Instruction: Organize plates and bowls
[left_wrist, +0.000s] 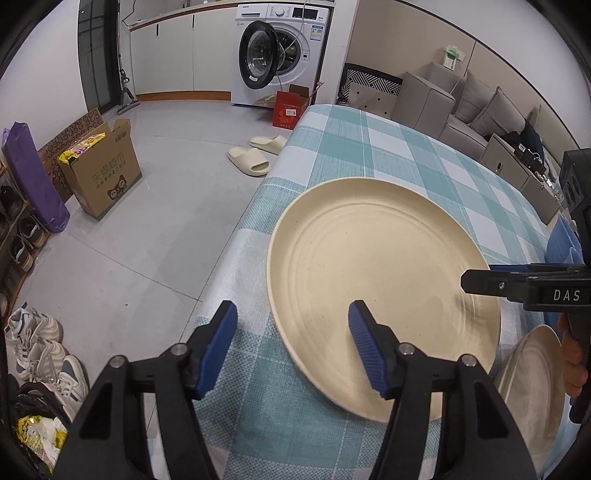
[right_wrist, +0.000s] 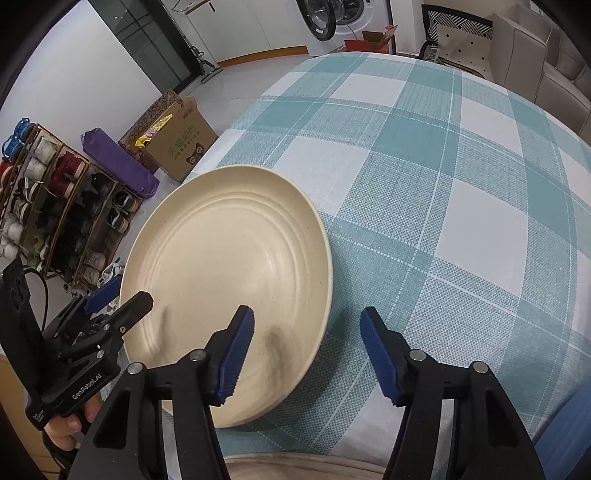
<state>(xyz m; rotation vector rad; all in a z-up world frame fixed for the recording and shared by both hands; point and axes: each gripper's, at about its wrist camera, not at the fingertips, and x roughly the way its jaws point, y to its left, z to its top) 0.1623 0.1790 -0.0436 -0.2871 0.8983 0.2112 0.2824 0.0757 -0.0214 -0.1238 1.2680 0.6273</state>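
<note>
While two claws straddle rim, one cream plate on checked cloth.

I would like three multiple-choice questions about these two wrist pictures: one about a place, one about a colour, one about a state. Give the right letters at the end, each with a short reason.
1. Where does the large cream plate lie?
A. on the checked tablecloth
B. on the floor
C. inside the washing machine

2. What colour are the pads on the gripper fingers?
A. red
B. blue
C. yellow

3. How does the washing machine door stand?
A. shut
B. taken off and lying on the floor
C. swung open

Answers:
1. A, the plate rests flat on the teal and white cloth near the table's edge.
2. B, both wrist views show ribbed blue pads on black fingers.
3. C, the round door hangs to the left of the dark drum opening.
</note>
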